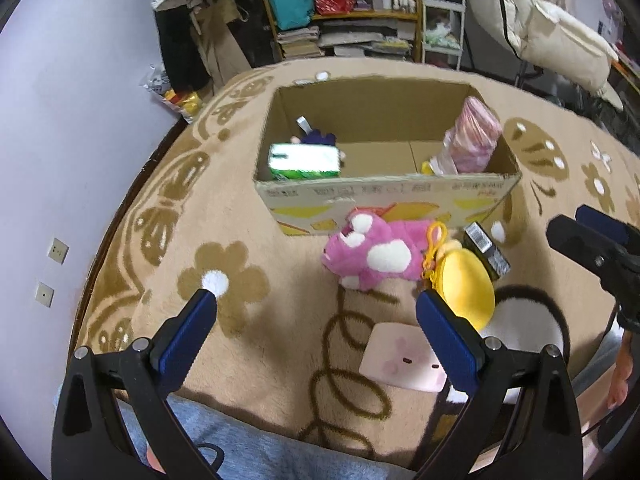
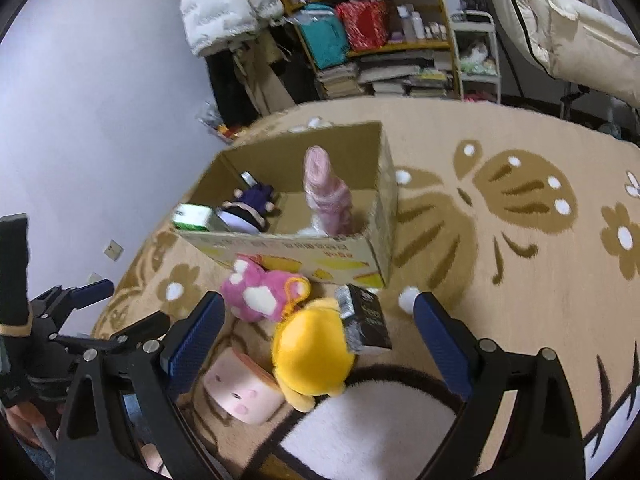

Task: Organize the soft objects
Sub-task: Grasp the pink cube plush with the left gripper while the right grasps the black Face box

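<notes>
Lying on the patterned rug (image 2: 520, 300) just in front of the cardboard box (image 2: 320, 252) are a pink plush (image 2: 256, 292), a yellow plush (image 2: 312, 352), a pale pink cushion toy (image 2: 240, 392) and a black packet (image 2: 366, 320). Inside the box stand a pink roll (image 2: 326, 196) and a green carton (image 2: 192, 216). Both the left tongs (image 1: 316, 304) and the right tongs (image 2: 316, 304) are spread wide, holding nothing.

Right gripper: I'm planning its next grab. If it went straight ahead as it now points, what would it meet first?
Probably the yellow plush, which lies between the open fingers of the right gripper. The dark packet sits just beside it; depth is uncertain.
</notes>
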`<state>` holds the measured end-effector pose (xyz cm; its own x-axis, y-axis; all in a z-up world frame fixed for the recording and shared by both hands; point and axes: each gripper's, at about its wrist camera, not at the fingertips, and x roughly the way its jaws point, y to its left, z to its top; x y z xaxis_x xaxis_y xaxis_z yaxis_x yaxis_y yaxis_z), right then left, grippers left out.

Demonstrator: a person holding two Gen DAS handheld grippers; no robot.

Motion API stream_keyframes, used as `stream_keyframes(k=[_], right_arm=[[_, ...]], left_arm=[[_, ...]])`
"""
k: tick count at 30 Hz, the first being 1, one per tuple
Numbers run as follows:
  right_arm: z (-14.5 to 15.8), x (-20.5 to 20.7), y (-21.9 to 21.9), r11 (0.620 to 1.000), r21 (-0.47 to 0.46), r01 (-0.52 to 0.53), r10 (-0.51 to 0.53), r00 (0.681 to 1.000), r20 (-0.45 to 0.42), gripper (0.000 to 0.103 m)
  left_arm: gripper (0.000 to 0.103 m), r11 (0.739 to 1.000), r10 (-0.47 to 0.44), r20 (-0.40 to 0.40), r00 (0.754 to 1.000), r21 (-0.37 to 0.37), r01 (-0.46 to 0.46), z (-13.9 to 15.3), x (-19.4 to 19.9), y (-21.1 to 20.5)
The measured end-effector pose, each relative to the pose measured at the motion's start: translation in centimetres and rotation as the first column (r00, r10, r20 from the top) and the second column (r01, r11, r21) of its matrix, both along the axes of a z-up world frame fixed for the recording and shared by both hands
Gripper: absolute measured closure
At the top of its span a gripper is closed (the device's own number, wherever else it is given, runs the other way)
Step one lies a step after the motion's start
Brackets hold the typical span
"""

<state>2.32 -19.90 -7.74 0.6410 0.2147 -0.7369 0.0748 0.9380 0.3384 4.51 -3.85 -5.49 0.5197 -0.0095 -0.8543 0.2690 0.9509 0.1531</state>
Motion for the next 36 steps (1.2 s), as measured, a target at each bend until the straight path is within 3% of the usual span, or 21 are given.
stream_keyframes(k=[13,15,19,23,29,32,36], right_arm=[[-4.3,2.1,-0.9,0.999,0.026,0.041,-0.037,0.988,-0.153,0.011],[-5.1,2.8,-1.1,0.998,0.051,0.034,-0.025,0.984,-0.174,0.020],[-6.3,3.9,-0.8,0.999,0.029,0.024,-0.017,0.978,-0.209,0.022],[-7.1,4.5,-0.8,0.999,0.042,0.008,0.002,0.972,-0.233,0.031],[-8.3,4.9,-1.0,0.998,0.055,0.010,0.006,0.960,-0.281,0.031],[-8.9,5.1,-1.1,0.998,0.069,0.011,0.011,0.954,-0.299,0.032],[-9.7,5.2,-1.3,0.993,0.120,0.003,0.034,0.952,-0.303,0.046]], left_arm=[[0.004,0.998,-0.054,-0.178,0.983,0.034,0.061,-4.8,0.7,-2.5],[0.004,0.997,-0.056,-0.190,0.980,0.041,0.065,-5.2,0.8,-2.8],[0.004,0.996,-0.054,-0.188,0.981,0.067,0.067,-5.7,0.5,-3.1],[0.004,0.994,-0.069,-0.204,0.977,0.068,0.084,-6.1,0.4,-3.4],[0.004,0.993,-0.114,-0.282,0.953,0.003,0.120,-6.9,0.2,-4.2],[0.004,0.989,-0.126,-0.324,0.938,0.027,0.142,-8.1,0.1,-4.7],[0.004,0.986,-0.105,-0.337,0.936,0.084,0.141,-9.5,0.2,-5.1]])
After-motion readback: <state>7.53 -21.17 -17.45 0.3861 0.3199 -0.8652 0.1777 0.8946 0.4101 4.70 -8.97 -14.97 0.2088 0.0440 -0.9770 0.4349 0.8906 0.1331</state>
